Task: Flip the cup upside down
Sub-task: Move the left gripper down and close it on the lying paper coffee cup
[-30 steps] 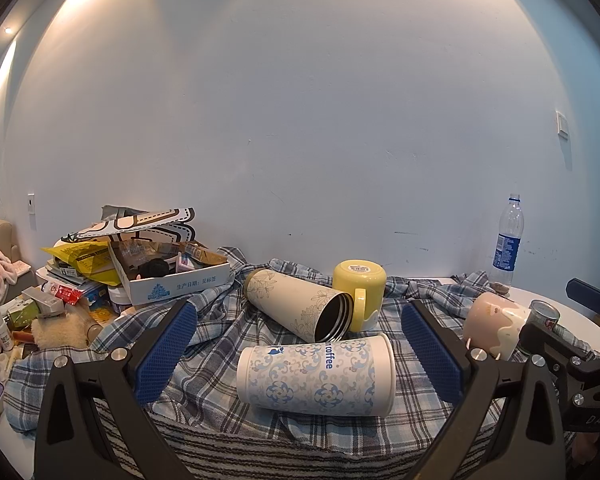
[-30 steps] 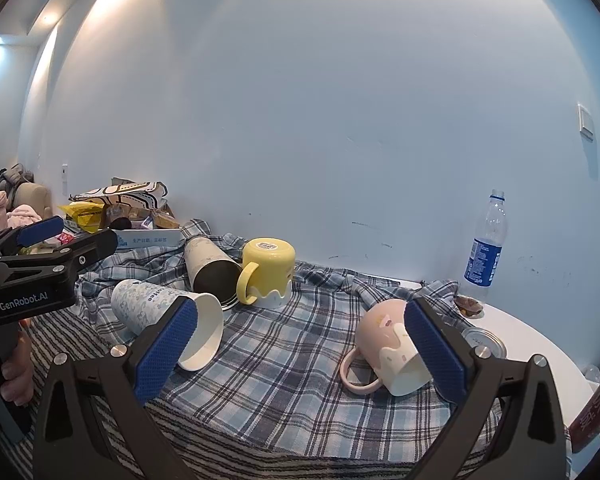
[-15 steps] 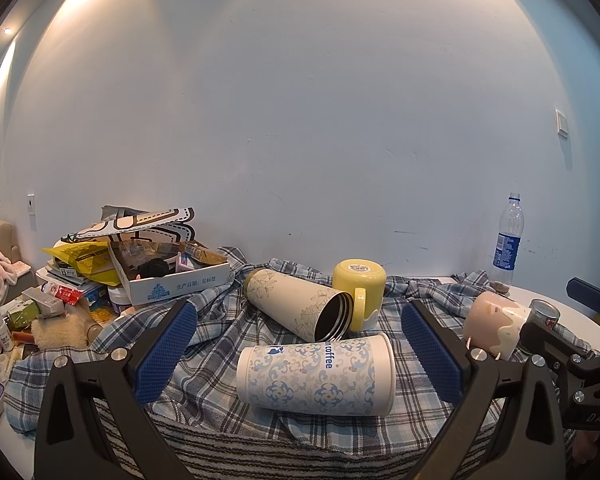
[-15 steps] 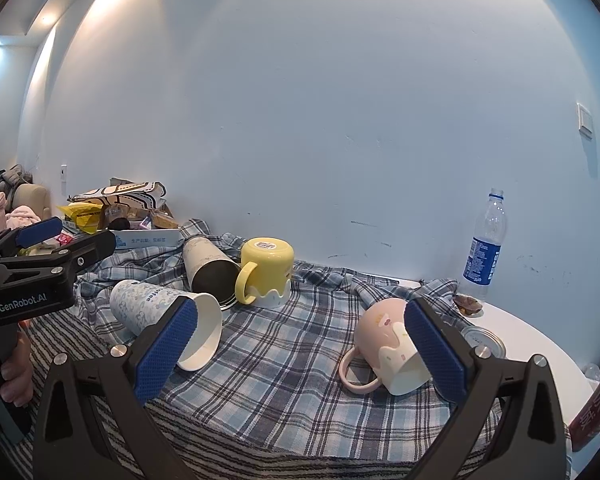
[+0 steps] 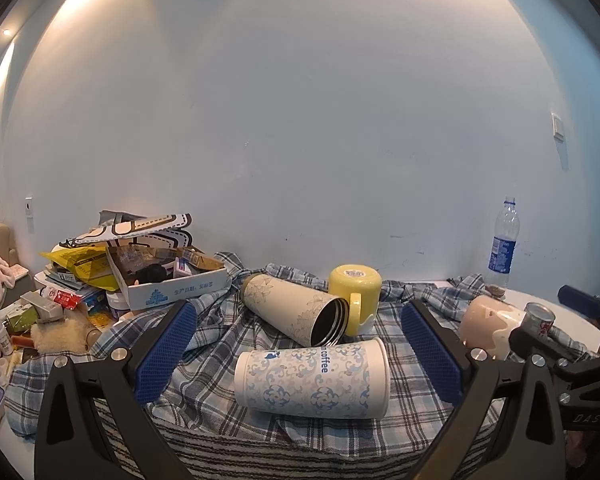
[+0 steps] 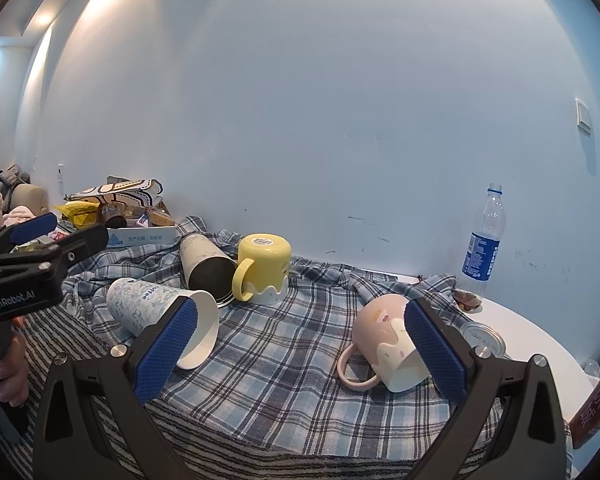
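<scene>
A white cup with blue flower print [image 5: 312, 378] lies on its side on the plaid cloth, mouth to the right, straight ahead of my open, empty left gripper [image 5: 298, 350]. It also shows in the right wrist view [image 6: 160, 312]. A beige steel tumbler [image 5: 292, 312] lies on its side behind it. A yellow mug [image 5: 354, 292] stands upside down. A pink mug [image 6: 388, 340] lies tilted on its side, just ahead of my open, empty right gripper [image 6: 300, 344].
A plaid cloth [image 6: 284, 352] covers the white table [image 6: 536, 332]. A water bottle [image 6: 484, 240] stands by the wall at the right, a tin can [image 6: 482, 338] near it. A cardboard box and clutter [image 5: 148, 276] fill the left side.
</scene>
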The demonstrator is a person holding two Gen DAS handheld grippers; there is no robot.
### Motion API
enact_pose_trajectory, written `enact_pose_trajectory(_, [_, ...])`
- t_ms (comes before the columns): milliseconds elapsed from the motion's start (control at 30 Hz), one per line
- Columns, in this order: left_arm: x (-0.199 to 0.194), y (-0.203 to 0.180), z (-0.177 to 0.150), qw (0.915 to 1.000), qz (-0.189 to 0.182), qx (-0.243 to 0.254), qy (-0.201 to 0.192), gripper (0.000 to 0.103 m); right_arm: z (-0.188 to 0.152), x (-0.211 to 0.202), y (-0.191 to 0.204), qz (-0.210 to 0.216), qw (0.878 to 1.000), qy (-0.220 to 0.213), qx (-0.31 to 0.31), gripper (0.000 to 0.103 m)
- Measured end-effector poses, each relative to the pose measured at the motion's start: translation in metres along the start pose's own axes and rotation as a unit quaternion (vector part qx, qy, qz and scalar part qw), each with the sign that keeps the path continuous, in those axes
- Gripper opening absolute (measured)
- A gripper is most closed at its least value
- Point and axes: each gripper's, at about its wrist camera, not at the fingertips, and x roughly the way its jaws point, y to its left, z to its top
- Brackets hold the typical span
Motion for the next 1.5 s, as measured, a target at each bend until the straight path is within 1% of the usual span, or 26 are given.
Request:
enact_pose_trajectory(133, [-0.005,0.004,0.01,0.9999,-0.009,0.001,-0.004,0.103,-0.001,0.0,-0.005,0.001,1.0,0.001,0.012,0.103])
enact_pose_trajectory(300, [-0.009,0.017,0.027,0.9996,-0.015,0.023,-0.007,0.103,0.002,-0.001,-0.009,-0.012,1.0,0.0,0.021,0.103])
enact_pose_trajectory(367, [-0.007,0.025,0.031,0.9992,-0.007,0.04,-0.002,0.103,0.005,-0.003,-0.009,-0.026,0.999,-0.002,0.02,0.103])
enact_pose_trajectory(433, [-0.001,0.037,0.03,0.9987,0.01,0.05,0.005,0.103,0.008,-0.004,-0.008,-0.036,0.999,-0.002,0.018,0.103])
enact_pose_trajectory(467, [0.003,0.043,0.028,0.9988,0.013,0.045,0.011,0.103,0.01,-0.004,-0.008,-0.041,0.999,0.001,0.016,0.103])
enact_pose_trajectory(567, [0.022,0.069,0.015,0.9988,0.008,0.0,0.049,0.103,0.016,-0.003,-0.007,-0.046,0.999,0.012,0.013,0.103])
enact_pose_trajectory(600, [0.026,0.073,0.011,0.9981,0.014,-0.007,0.06,0.103,0.018,-0.004,-0.007,-0.049,0.999,0.014,0.011,0.103])
enact_pose_trajectory(667, [0.042,0.084,0.005,0.9939,0.042,-0.023,0.099,0.103,0.02,-0.005,-0.006,-0.053,0.998,0.016,0.007,0.103])
enact_pose_trajectory(700, [0.047,0.088,0.002,0.9919,0.048,-0.033,0.113,0.099,0.021,-0.004,-0.005,-0.056,0.998,0.02,0.004,0.103])
enact_pose_trajectory(733, [0.053,0.094,0.0,0.9898,0.046,-0.045,0.127,0.088,0.022,-0.003,-0.005,-0.061,0.998,0.026,0.001,0.103])
enact_pose_trajectory(767, [0.057,0.098,-0.002,0.9883,0.041,-0.055,0.136,0.084,0.023,-0.001,-0.004,-0.062,0.998,0.031,-0.001,0.103])
enact_pose_trajectory(833, [0.067,0.103,-0.007,0.9832,0.035,-0.07,0.164,0.066,0.024,0.001,-0.004,-0.058,0.998,0.035,0.0,0.103])
enact_pose_trajectory(867, [0.072,0.104,-0.009,0.9809,0.033,-0.073,0.177,0.06,0.024,0.003,-0.004,-0.059,0.998,0.039,0.002,0.103])
enact_pose_trajectory(900, [0.077,0.104,-0.012,0.9788,0.026,-0.073,0.19,0.05,0.024,0.006,-0.004,-0.059,0.997,0.045,0.004,0.103])
enact_pose_trajectory(933, [0.082,0.102,-0.014,0.9763,0.022,-0.072,0.203,0.041,0.024,0.008,-0.004,-0.056,0.997,0.048,0.007,0.103])
enact_pose_trajectory(1067, [0.101,0.099,-0.027,0.9627,0.025,-0.07,0.26,0.03,0.02,0.013,-0.004,-0.054,0.997,0.055,0.012,0.103])
enact_pose_trajectory(1133, [0.109,0.098,-0.034,0.954,0.029,-0.069,0.29,0.023,0.018,0.015,-0.004,-0.058,0.997,0.057,0.009,0.103])
enact_pose_trajectory(1167, [0.113,0.098,-0.038,0.9502,0.031,-0.07,0.302,0.023,0.017,0.017,-0.003,-0.06,0.996,0.059,0.008,0.102])
enact_pose_trajectory(1233, [0.117,0.097,-0.043,0.9463,0.017,-0.071,0.315,0.023,0.015,0.02,-0.004,-0.06,0.996,0.065,0.011,0.101])
enact_pose_trajectory(1300, [0.119,0.093,-0.045,0.9444,0.008,-0.064,0.322,0.023,0.014,0.022,-0.005,-0.059,0.995,0.073,0.015,0.1])
enact_pose_trajectory(1367, [0.117,0.086,-0.044,0.9458,-0.014,-0.054,0.32,0.02,0.012,0.024,-0.006,-0.057,0.995,0.078,0.016,0.1])
enact_pose_trajectory(1500, [0.107,0.063,-0.037,0.9481,-0.056,-0.029,0.312,0.02,0.011,0.025,-0.006,-0.057,0.995,0.081,0.018,0.1])
